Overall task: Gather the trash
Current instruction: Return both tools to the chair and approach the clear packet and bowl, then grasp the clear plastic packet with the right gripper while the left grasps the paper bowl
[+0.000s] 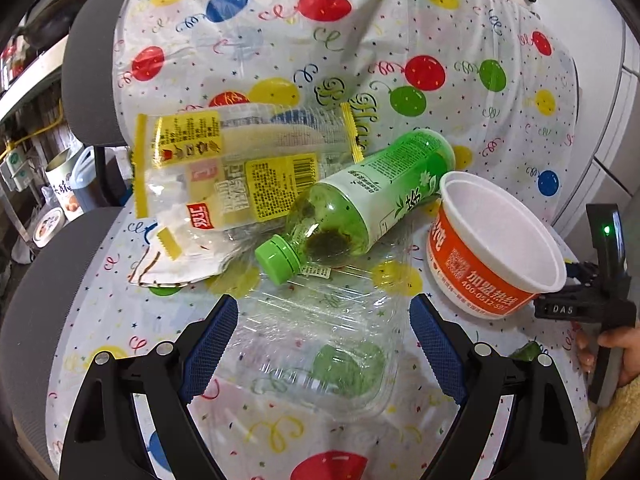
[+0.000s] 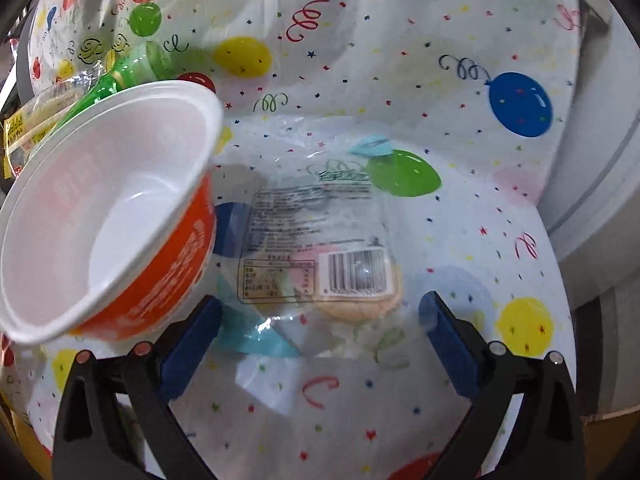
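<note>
The left gripper (image 1: 324,340) has its blue-padded fingers (image 1: 212,344) spread wide, pinching nothing, with a clear ribbed plastic clamshell box (image 1: 320,344) lying on the cloth between them; the right gripper (image 2: 320,336) is spread just as wide, also empty, over a clear plastic snack wrapper with a barcode and a round biscuit inside (image 2: 320,256). The surface is not a desk but a grey fabric chair, its seat and backrest (image 1: 88,80) draped in a thin white plastic cloth printed with coloured balloons and streamers (image 1: 400,40). From left to right on the seat in the left wrist view lie one clear and yellow printed snack bag (image 1: 224,164), one white crumpled paper piece (image 1: 176,268) partly under it, one green plastic tea bottle on its side (image 1: 360,204) with its green cap toward the camera, and one orange paper bowl with a white inside (image 1: 496,240), tipped on its side. The bottle's shoulder rests over the far edge of the clamshell box. Beyond the chair's left side stand shelves, a white tub and a tin (image 1: 60,184) on the floor. At the right edge a person's hand (image 1: 608,352) holds the other device, with pale cabinet fronts (image 1: 608,140) behind.
</note>
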{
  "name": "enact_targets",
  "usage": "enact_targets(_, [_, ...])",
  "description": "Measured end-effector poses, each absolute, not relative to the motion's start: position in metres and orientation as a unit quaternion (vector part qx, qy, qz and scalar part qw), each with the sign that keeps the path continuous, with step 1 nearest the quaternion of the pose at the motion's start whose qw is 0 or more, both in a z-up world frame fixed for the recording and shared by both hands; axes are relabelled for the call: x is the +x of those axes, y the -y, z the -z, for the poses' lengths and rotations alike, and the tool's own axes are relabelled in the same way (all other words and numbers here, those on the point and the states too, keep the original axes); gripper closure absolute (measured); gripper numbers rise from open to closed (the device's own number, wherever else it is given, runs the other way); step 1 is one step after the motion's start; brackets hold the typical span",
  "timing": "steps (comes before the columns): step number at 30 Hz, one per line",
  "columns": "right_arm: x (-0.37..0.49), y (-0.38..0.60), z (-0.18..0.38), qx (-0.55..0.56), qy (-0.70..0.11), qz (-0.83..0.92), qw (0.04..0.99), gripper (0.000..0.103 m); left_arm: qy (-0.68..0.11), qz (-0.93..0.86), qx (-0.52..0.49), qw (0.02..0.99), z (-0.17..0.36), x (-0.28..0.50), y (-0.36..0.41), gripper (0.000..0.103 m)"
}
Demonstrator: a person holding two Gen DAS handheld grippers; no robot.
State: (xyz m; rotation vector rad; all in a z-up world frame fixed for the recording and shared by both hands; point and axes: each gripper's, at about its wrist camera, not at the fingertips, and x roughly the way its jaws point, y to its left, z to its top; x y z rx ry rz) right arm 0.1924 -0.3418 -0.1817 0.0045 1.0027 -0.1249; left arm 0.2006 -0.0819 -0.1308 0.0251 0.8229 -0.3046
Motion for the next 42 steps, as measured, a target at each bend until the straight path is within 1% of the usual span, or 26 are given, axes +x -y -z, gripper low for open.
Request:
enact_targets(3, [0.197, 0.344, 0.182, 0.003, -0.481, 0.053, 0.875, 0.006, -0.404, 0.145, 0.011, 0.903, 0.135, 0.204, 0.083, 0.016])
enact_targets(4, [0.196, 0.344, 0.18, 0.001, -0.477, 0.054, 0.877, 0.01, -0.406, 0.144, 0.011, 0.903, 0.136, 0.204, 0.083, 0.016])
enact_targets(5, [0.193, 0.342, 0.178, -0.003, -0.471, 0.056, 0.88, 0.018, -0.406, 0.143, 0.012, 0.903, 0.136, 0.203, 0.083, 0.016])
enact_targets(6, [0.19, 0.339, 0.176, -0.007, -0.469, 0.058, 0.881, 0.019, -0.405, 0.143, 0.012, 0.903, 0.136, 0.202, 0.082, 0.016])
enact_targets(8, [0.179, 0.332, 0.172, -0.016, -0.461, 0.052, 0.885, 0.035, -0.405, 0.141, 0.013, 0.903, 0.135, 0.2, 0.08, 0.016])
enact_targets(9, [0.174, 0.329, 0.169, -0.023, -0.458, 0.055, 0.887, 0.036, -0.405, 0.14, 0.013, 0.903, 0.135, 0.199, 0.078, 0.016])
enact_targets(10, [0.168, 0.327, 0.167, -0.027, -0.456, 0.055, 0.888, 0.042, -0.406, 0.14, 0.011, 0.903, 0.134, 0.198, 0.077, 0.016])
enact_targets(11, [0.162, 0.325, 0.165, -0.028, -0.455, 0.052, 0.888, 0.061, -0.406, 0.14, 0.009, 0.903, 0.133, 0.196, 0.076, 0.016])
enact_targets(13, [0.149, 0.324, 0.161, -0.024, -0.454, 0.06, 0.888, 0.075, -0.406, 0.141, 0.007, 0.903, 0.131, 0.193, 0.074, 0.016])
enact_targets(17, [0.117, 0.326, 0.146, -0.008, -0.435, 0.062, 0.898, 0.081, -0.401, 0.151, 0.012, 0.904, 0.124, 0.181, 0.078, 0.016])
enact_targets(18, [0.111, 0.326, 0.142, -0.007, -0.429, 0.063, 0.901, 0.084, -0.399, 0.155, 0.015, 0.904, 0.122, 0.176, 0.081, 0.016])
enact_targets(19, [0.1, 0.324, 0.135, -0.007, -0.419, 0.067, 0.906, 0.09, -0.398, 0.157, 0.018, 0.904, 0.121, 0.173, 0.083, 0.016])
enact_targets(23, [0.066, 0.319, 0.114, -0.022, -0.391, 0.086, 0.916, 0.091, -0.396, 0.17, 0.028, 0.902, 0.115, 0.159, 0.095, 0.016])
enact_targets(28, [0.026, 0.302, 0.099, -0.049, -0.374, 0.129, 0.917, 0.091, -0.393, 0.195, 0.038, 0.898, 0.106, 0.152, 0.118, 0.017])
enact_targets(29, [0.023, 0.302, 0.097, -0.051, -0.37, 0.137, 0.917, 0.091, -0.389, 0.198, 0.039, 0.899, 0.103, 0.152, 0.123, 0.02])
enact_targets(30, [0.02, 0.3, 0.094, -0.053, -0.365, 0.146, 0.918, 0.091, -0.386, 0.201, 0.04, 0.9, 0.101, 0.154, 0.129, 0.025])
enact_targets(32, [0.012, 0.297, 0.093, -0.064, -0.359, 0.161, 0.917, 0.091, -0.383, 0.206, 0.036, 0.9, 0.095, 0.159, 0.139, 0.031])
enact_targets(35, [0.009, 0.298, 0.093, -0.07, -0.353, 0.17, 0.917, 0.091, -0.383, 0.216, 0.021, 0.898, 0.089, 0.172, 0.152, 0.038])
enact_targets(37, [0.005, 0.3, 0.093, -0.066, -0.352, 0.174, 0.917, 0.091, -0.385, 0.218, 0.013, 0.897, 0.088, 0.183, 0.159, 0.04])
enact_targets(39, [0.002, 0.303, 0.094, -0.058, -0.353, 0.173, 0.918, 0.09, -0.393, 0.214, 0.012, 0.894, 0.09, 0.196, 0.168, 0.051])
enact_targets(42, [0.003, 0.303, 0.097, -0.053, -0.354, 0.173, 0.918, 0.09, -0.407, 0.212, 0.014, 0.889, 0.097, 0.21, 0.177, 0.06])
